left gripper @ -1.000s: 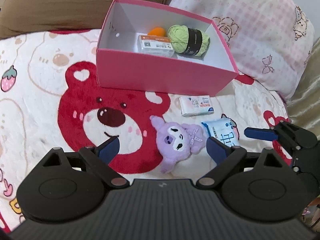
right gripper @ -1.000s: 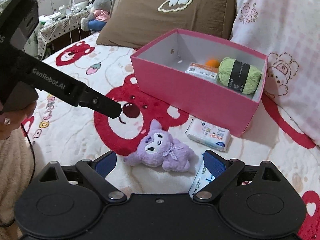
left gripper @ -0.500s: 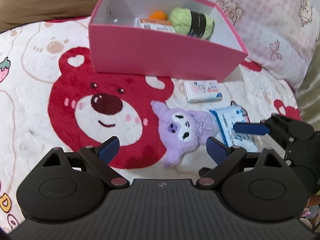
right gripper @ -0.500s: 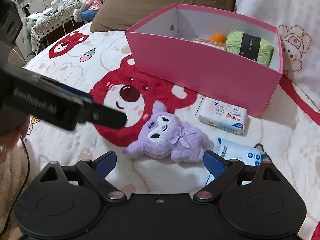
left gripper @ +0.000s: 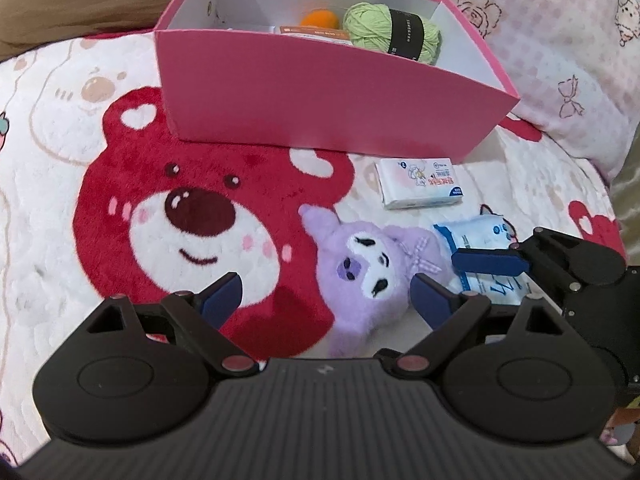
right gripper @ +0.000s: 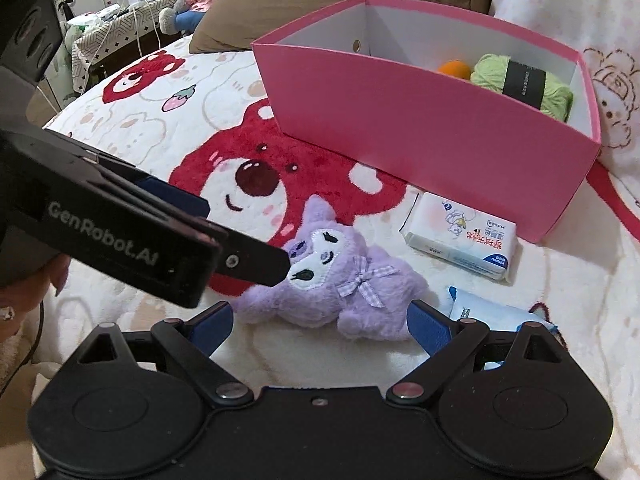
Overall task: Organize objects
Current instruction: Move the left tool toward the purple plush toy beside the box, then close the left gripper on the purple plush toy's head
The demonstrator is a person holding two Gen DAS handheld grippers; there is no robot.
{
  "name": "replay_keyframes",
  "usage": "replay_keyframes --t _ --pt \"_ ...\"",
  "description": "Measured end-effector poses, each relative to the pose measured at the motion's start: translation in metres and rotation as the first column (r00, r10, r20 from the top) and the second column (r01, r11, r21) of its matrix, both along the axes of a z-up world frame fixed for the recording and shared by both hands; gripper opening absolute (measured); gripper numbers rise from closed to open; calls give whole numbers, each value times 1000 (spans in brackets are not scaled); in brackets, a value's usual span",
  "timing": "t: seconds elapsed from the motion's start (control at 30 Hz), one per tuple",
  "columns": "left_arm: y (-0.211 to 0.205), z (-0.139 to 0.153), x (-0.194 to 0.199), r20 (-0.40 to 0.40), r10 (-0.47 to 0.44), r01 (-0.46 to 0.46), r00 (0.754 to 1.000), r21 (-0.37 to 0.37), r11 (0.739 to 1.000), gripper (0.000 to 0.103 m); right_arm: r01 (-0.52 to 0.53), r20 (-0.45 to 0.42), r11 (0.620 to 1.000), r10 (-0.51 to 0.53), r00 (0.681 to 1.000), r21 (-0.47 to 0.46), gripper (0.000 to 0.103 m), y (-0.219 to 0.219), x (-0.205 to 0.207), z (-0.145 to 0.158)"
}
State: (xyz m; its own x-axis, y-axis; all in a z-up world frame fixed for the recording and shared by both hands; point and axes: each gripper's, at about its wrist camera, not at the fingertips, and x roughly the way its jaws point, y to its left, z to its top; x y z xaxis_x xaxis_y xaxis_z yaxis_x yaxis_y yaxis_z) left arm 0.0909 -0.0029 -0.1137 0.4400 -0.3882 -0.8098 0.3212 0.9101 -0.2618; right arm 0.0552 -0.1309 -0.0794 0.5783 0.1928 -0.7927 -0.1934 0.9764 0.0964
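Note:
A purple plush toy point(left gripper: 368, 276) lies on the bear blanket in front of a pink box point(left gripper: 320, 96). My left gripper point(left gripper: 326, 296) hangs open just above it, its right fingertip by the plush's head. In the right wrist view my right gripper point(right gripper: 320, 326) is also open, the plush point(right gripper: 340, 280) just beyond its fingertips. A white tissue pack point(left gripper: 420, 182) and a blue-white wipes packet point(left gripper: 476, 236) lie to the right of the plush. Inside the box point(right gripper: 420, 128) are green yarn point(right gripper: 520, 80), an orange ball point(right gripper: 454, 69) and a small carton point(left gripper: 316, 32).
The fleece blanket with a red bear face point(left gripper: 180, 220) covers the bed. A brown pillow point(right gripper: 320, 0) and a pink-and-white pillow point(left gripper: 560, 40) stand behind the box. The left gripper's black finger point(right gripper: 260, 264) reaches across over the plush's head. A cluttered table point(right gripper: 120, 12) stands far left.
Both grippers have sunk toward the blanket and come closer to the purple plush, which now looms larger. The objects have not shifted. Both stay open.

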Motion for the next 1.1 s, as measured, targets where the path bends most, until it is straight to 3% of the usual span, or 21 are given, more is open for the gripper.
replay_keyframes --t 0.2,0.3,0.4,0.57,0.7,0.83,1.1 --pt "-7 -14 10 -34 21 -21 999 1 1000 86 24 0 999 -24 1000 37 95 -8 5 -8" --pt "-5 -21 14 -58 36 -37 998 -18 999 70 38 -8 998 -38 999 59 95 -11 7 -13" --pt "1 -26 19 -110 54 -65 993 -101 993 57 56 -21 995 -55 998 77 96 -13 9 -19" --pt "4 -29 20 -142 55 -80 988 -174 982 37 110 -55 984 -103 993 138 96 -21 13 -26" --pt "5 -34 23 -178 72 -109 981 -203 973 36 139 -63 974 -129 990 181 96 -25 13 -28" --pt "9 -38 25 -218 96 -148 971 -236 960 36 126 -57 979 -118 991 162 97 -19 14 -26" --pt "3 -31 19 -173 79 -116 982 -219 969 34 102 -55 989 -96 994 107 98 -12 20 -28"
